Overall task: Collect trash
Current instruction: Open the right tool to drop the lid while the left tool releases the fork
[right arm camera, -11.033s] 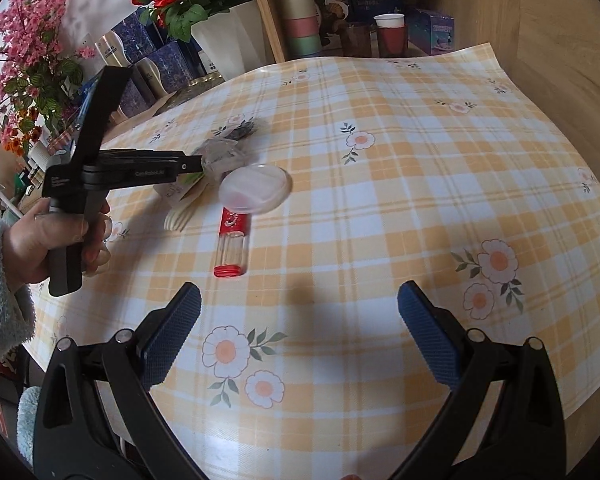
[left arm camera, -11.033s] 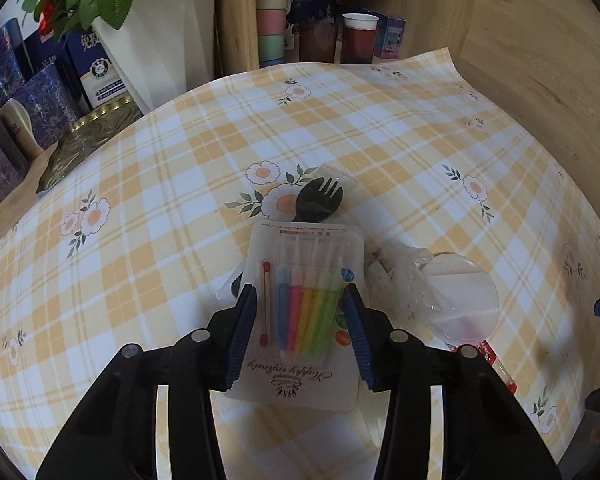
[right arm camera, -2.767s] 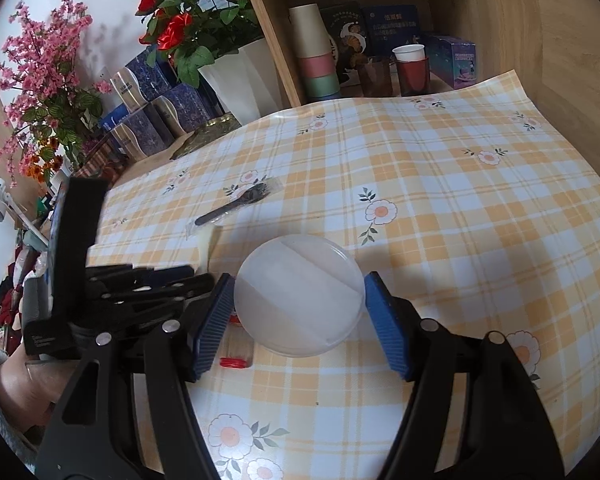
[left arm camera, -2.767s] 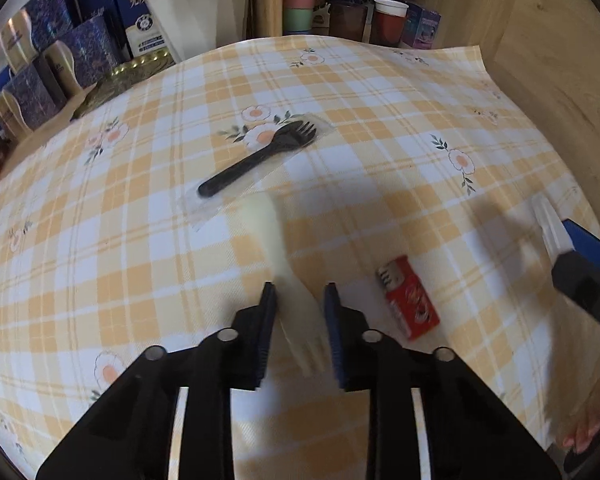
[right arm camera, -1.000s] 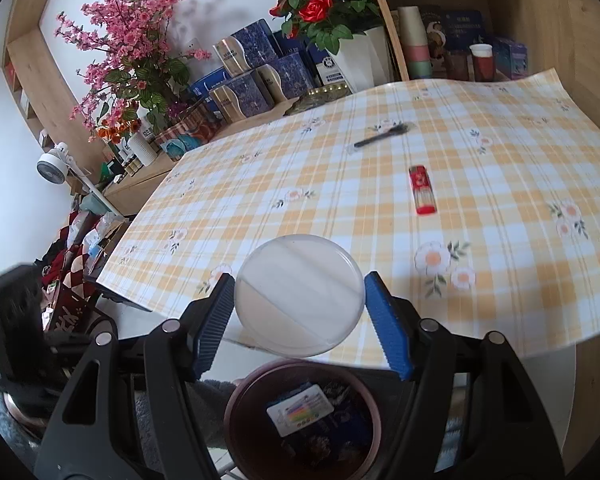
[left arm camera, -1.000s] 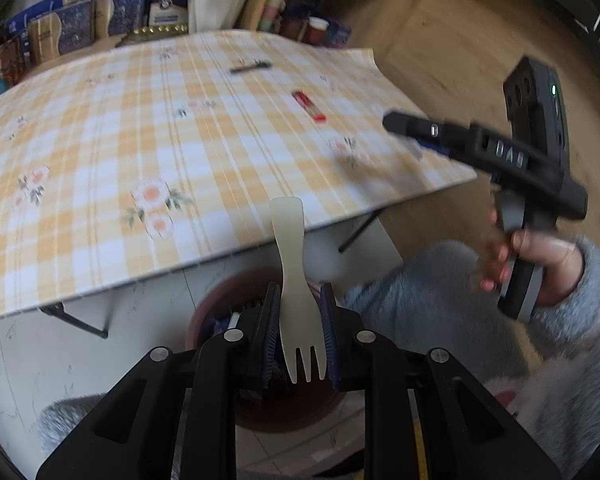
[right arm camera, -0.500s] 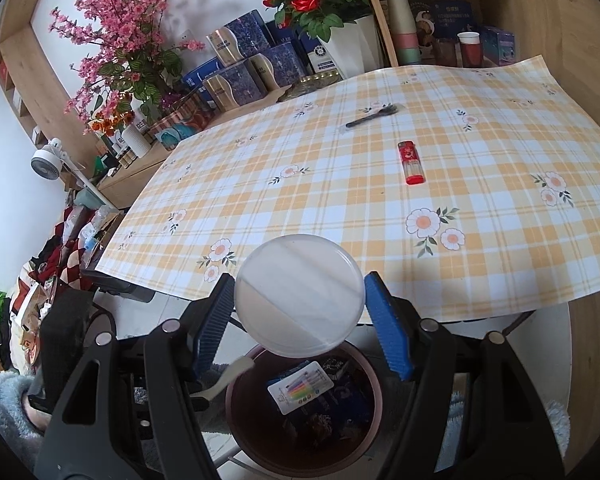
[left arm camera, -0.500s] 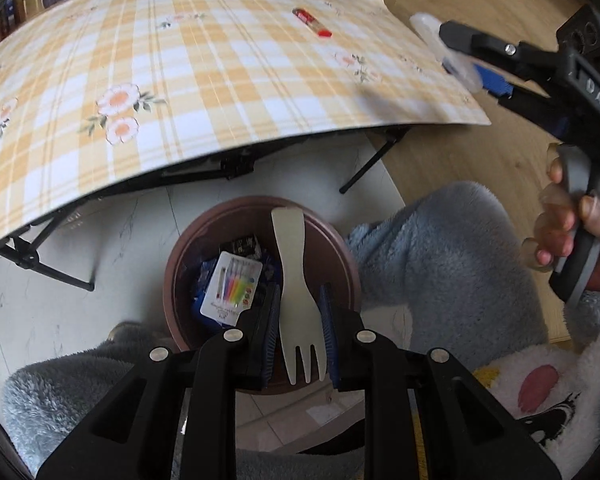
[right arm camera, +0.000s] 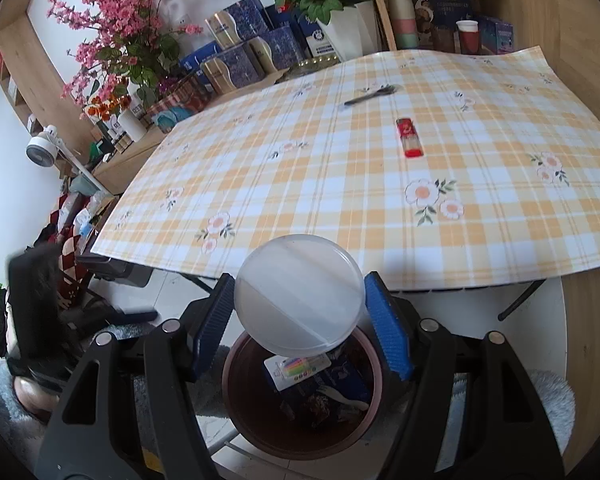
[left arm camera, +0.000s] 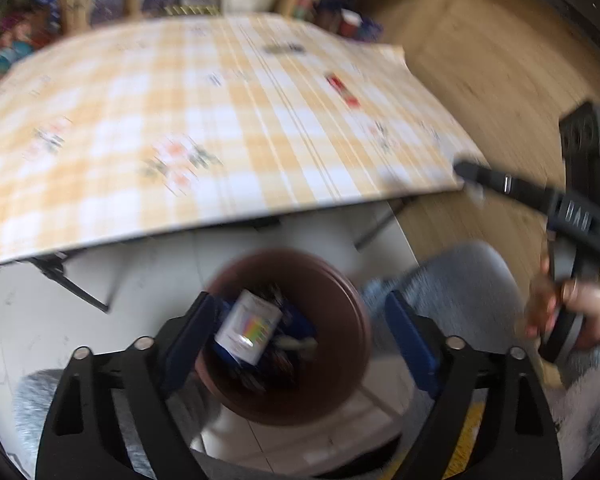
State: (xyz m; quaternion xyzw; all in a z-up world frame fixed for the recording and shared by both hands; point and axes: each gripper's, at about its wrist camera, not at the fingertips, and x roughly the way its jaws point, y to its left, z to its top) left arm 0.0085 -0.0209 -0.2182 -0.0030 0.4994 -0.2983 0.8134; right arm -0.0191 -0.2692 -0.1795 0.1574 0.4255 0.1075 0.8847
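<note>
Over the brown bin, the left gripper has just been opening; its fingers are standing released around nothing, the view blurring. The right gripper is clasping the clear lid, hiding part of that bin's contents.

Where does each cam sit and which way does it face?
Left wrist: on the left claw, tilted down at the brown bin by the table edge; its open blue pads, the other claw and a hand show.
Right wrist: on the right claw, facing across the checked table over the bin; pads grip a clear lid.
Shared: bin, marker pack, table, red tube.
</note>
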